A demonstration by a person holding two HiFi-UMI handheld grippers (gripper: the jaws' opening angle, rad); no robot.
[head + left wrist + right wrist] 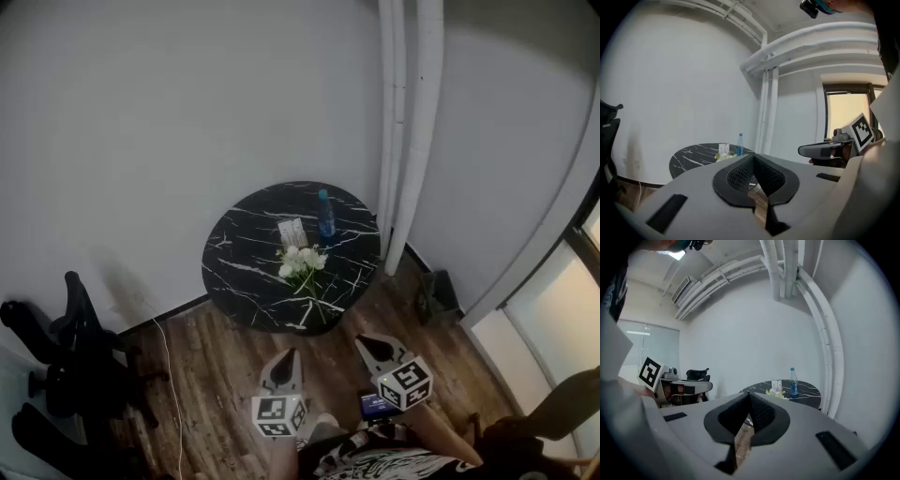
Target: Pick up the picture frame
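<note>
A small white picture frame [292, 231] stands upright on the round black marble table [244, 272], beside a blue bottle [325, 216] and behind a bunch of white flowers [302, 262]. My left gripper [290, 356] and right gripper [363, 342] hover over the wooden floor, side by side, well short of the table. Both are shut with nothing between their jaws. In the left gripper view the frame [723, 149] is far ahead beyond the shut jaws. The right gripper view shows the frame [776, 385] left of the bottle [792, 381].
A black office chair [66, 366] stands at the left by the wall. White pipes [408, 131] run down the corner right of the table, a dark bin [439, 295] sits near them, and a thin cable [169, 366] lies on the floor.
</note>
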